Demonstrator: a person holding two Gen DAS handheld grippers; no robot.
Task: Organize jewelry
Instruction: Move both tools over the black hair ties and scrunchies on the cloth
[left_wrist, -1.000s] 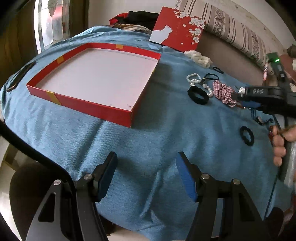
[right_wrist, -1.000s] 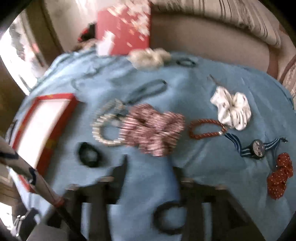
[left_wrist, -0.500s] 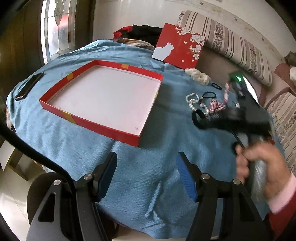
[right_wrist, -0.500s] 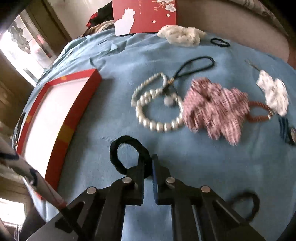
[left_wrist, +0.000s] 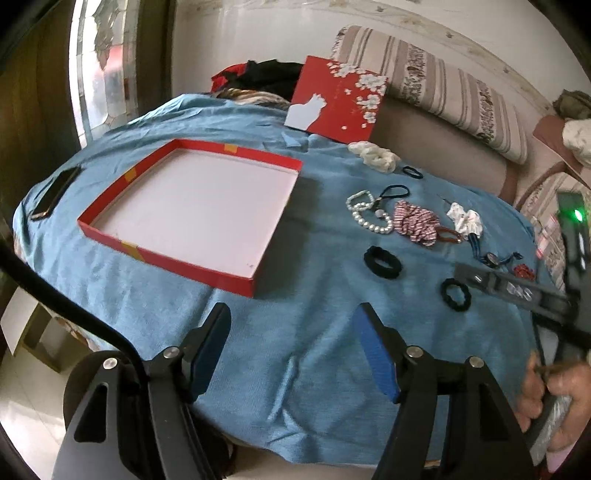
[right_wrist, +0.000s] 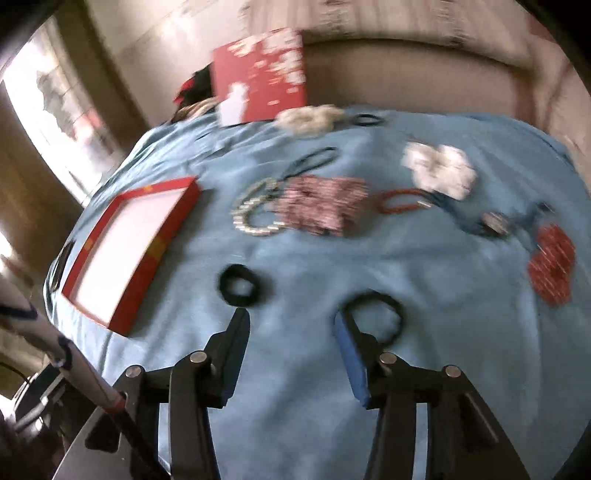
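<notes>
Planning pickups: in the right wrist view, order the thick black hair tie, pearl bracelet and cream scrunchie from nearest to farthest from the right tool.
1. Thick black hair tie, just ahead-left of the right tool.
2. Pearl bracelet, farther, mid-cloth.
3. Cream scrunchie, far edge, by the red lid.

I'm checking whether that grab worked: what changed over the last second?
The right gripper had pinched the thick black hair tie; its jaws have just been opening, and it pulled back empty, leaving the tie on the blue cloth. The red tray stays empty; the left gripper stays open.
</notes>
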